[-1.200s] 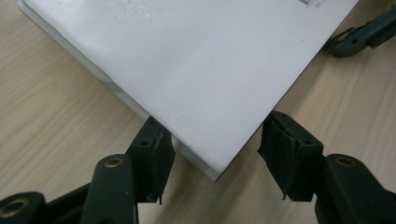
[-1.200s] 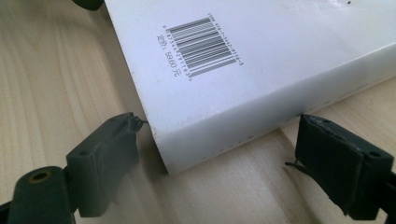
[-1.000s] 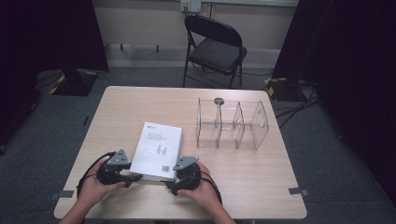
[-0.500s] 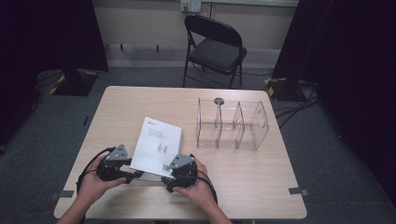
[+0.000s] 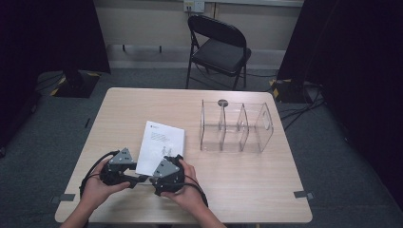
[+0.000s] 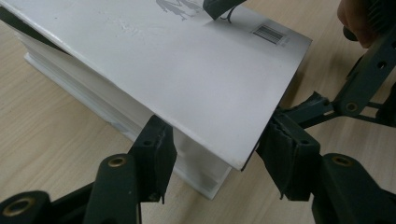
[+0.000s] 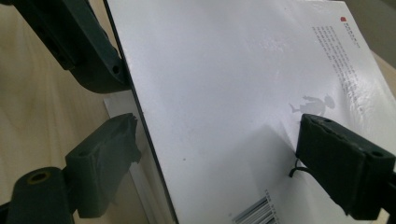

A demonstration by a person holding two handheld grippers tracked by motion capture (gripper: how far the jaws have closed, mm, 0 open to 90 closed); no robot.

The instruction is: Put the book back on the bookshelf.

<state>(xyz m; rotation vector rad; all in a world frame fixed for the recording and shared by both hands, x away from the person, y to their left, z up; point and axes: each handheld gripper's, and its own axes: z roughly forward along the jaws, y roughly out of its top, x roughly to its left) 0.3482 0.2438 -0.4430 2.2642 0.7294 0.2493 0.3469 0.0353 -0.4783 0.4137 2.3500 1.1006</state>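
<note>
Low in the frame, the right claw (image 7: 219,140) has slid leftward to meet the left claw (image 6: 217,149). The left claw's jaws, just closing slightly, straddle the book (image 5: 161,142) at its near corner (grip unclear). The right claw stands wide, one pad on the glossy white cover, now lifted off the pages: opening has begun. Beyond, on the pale wood desk (image 5: 247,185), stands a clear ribbed organiser (image 5: 236,127).
</note>
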